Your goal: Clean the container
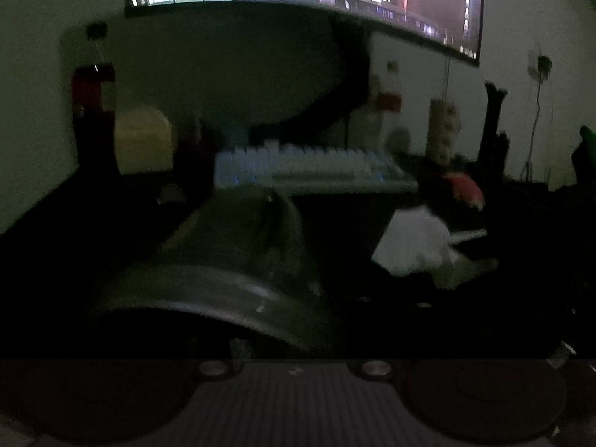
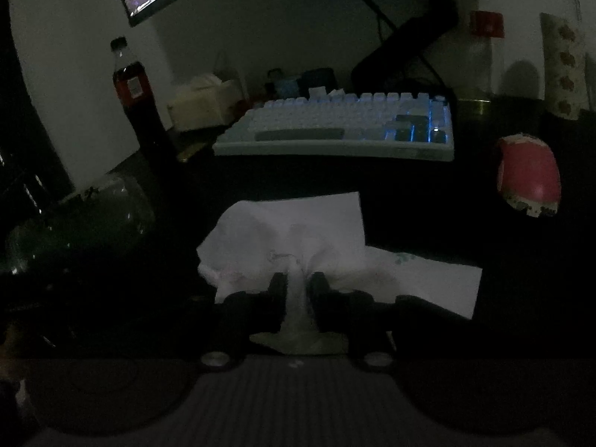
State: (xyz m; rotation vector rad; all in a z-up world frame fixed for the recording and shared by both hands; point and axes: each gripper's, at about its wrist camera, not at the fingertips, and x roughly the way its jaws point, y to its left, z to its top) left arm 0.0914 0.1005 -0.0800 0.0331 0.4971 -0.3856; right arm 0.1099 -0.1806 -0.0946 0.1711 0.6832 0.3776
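Closest in, right gripper (image 2: 298, 287): black fingers pinched tight on a crumpled white tissue (image 2: 298, 238), held low over the dark desk. Clear, rounded glass container (image 1: 223, 260) lies tilted just before the left gripper; its fingers are too dark to judge. Tissue and glass apart: wiping seemingly not begun. Glass looks dim, blurred.

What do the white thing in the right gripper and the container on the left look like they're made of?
White sheet: soft tissue or thin paper, judging by its matte, crumpled folds, bunched where the right gripper pinches it. Container: probably clear glass or hard plastic, see-through with small bright glints; too dark to tell which.
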